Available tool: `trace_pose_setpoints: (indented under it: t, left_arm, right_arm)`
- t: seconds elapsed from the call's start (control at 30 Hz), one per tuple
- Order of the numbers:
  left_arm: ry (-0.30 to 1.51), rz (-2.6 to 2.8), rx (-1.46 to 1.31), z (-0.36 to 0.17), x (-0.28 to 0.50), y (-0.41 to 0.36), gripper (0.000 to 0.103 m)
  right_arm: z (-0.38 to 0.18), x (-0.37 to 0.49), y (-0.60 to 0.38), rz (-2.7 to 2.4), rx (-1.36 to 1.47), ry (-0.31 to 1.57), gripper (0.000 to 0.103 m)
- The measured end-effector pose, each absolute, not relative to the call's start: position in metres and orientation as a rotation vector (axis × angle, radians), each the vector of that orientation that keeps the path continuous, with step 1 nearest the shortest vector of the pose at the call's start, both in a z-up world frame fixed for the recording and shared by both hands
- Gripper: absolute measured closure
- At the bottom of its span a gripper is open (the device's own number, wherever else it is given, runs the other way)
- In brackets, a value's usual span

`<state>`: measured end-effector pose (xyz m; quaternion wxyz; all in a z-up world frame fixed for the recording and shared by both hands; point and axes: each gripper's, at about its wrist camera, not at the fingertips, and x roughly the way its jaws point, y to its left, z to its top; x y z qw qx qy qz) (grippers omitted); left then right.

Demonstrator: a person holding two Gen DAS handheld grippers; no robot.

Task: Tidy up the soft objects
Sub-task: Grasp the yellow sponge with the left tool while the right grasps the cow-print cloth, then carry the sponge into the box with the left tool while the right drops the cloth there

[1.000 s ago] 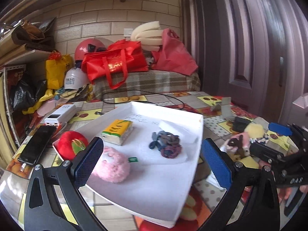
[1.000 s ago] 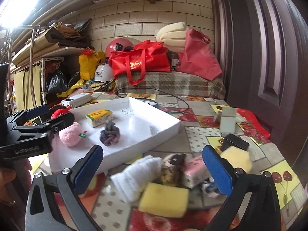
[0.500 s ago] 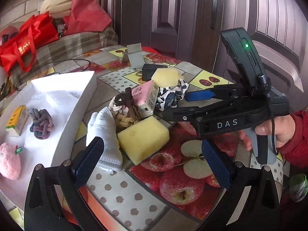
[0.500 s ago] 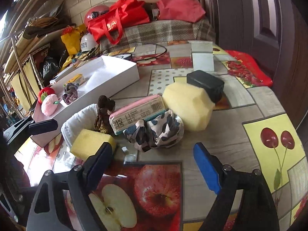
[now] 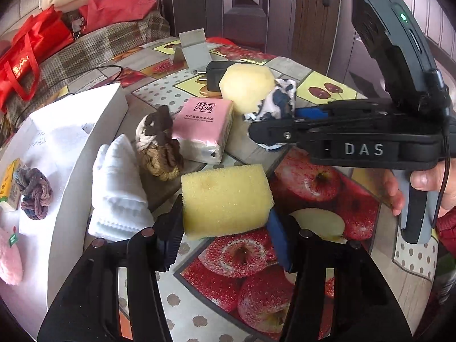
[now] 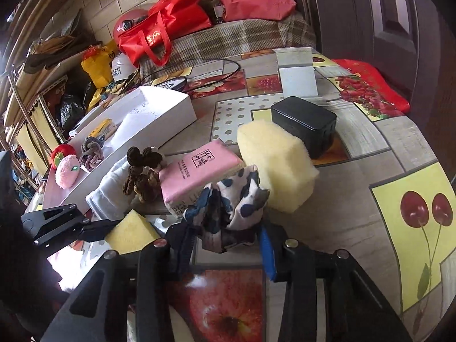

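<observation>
My left gripper [image 5: 225, 236] is closing, and its pads press the sides of a yellow sponge [image 5: 225, 196] that rests on the fruit-print table. To the right, my right gripper [image 6: 225, 245] is closing too, pinching a white cloth with dark spots [image 6: 228, 208]. Behind them lie a pink tissue pack [image 5: 202, 122], a brown knotted rope [image 5: 159, 148], a folded white towel [image 5: 119, 188] and a pale foam block [image 5: 245, 85]. On the left, the white tray [image 5: 85, 148] holds a grey rope knot [image 5: 34, 193], a pink plush [image 5: 8, 253] and a yellow tissue pack.
A black box [image 6: 305, 122] and a grey stand [image 6: 296, 77] sit behind the foam block. A cable loops across the far table. Red bags [image 6: 159, 28] lie on a checked cover at the back, and a dark door stands to the right. A hand holds the right gripper's handle [image 5: 413, 199].
Both grippers swung from facing the tray to the pile on the right and dropped toward it. Their jaws went from wide open to closed on the sponge and the spotted cloth.
</observation>
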<state>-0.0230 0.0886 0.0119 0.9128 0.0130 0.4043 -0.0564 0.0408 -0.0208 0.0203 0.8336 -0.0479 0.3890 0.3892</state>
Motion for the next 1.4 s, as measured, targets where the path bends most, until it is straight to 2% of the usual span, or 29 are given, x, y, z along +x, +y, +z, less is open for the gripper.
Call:
trace_pose_setpoints:
  t: [0.2, 0.4, 0.5, 1.0, 1.4]
  left_arm:
    - [0.712, -0.103, 0.041, 0.028, -0.041, 0.087, 0.052]
    - [0.425, 0.034, 0.100, 0.055, -0.090, 0.084, 0.051]
    - [0.349, 0.126, 0.086, 0.061, -0.105, 0.090, 0.051]
    - [0.331, 0.251, -0.003, 0.060, -0.145, 0.132, 0.051]
    - [0.324, 0.461, -0.059, 0.056, -0.174, 0.212, 0.051]
  right_arm:
    - [0.032, 0.024, -0.059, 0.823, -0.028, 0.747, 0.063]
    - [0.063, -0.018, -0.079, 0.771, -0.050, 0.462, 0.063]
    - [0.071, -0.039, -0.072, 0.744, -0.122, 0.349, 0.063]
    - [0.063, -0.047, -0.034, 0.803, -0.147, 0.378, 0.063]
    - [0.058, -0.069, 0.022, 0.892, -0.228, 0.351, 0.063]
